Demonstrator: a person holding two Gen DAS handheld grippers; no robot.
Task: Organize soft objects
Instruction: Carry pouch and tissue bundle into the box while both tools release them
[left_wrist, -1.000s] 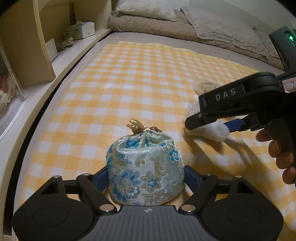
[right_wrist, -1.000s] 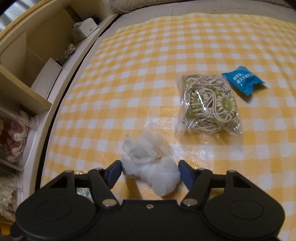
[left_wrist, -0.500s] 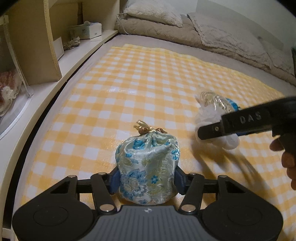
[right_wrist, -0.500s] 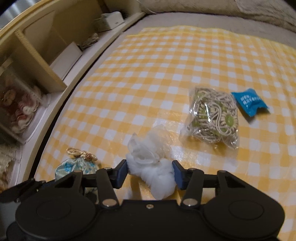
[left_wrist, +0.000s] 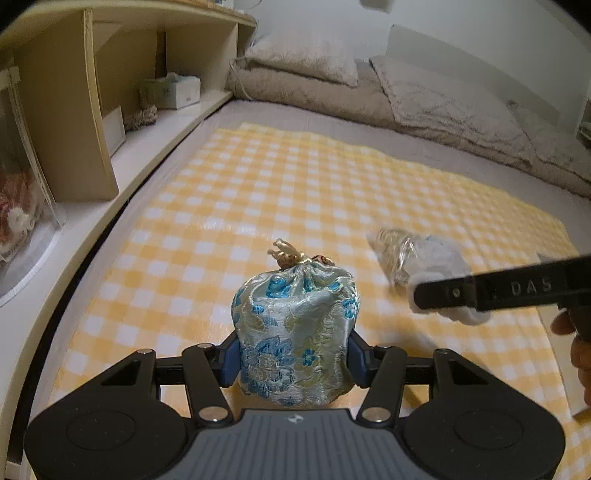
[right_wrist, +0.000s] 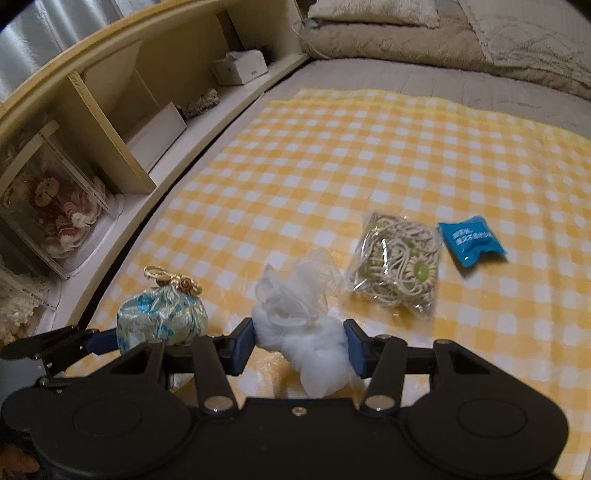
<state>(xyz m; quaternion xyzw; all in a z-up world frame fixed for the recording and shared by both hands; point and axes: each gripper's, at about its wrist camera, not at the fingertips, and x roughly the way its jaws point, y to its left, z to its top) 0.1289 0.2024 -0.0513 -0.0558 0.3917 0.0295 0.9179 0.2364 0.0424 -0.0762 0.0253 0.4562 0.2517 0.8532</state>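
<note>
Pickup step: left gripper (left_wrist: 293, 363) clamps the pouch (left_wrist: 295, 332), right gripper (right_wrist: 299, 349) clamps the fluff bag (right_wrist: 306, 332); next, carry both to the left shelf (right_wrist: 110, 122).

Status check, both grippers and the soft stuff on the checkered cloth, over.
Left gripper shut on brocade pouch. Right gripper shut on white fluff bag. Jaws just closed on both. Cord packet, blue sachet on cloth; nothing blocking.
</note>
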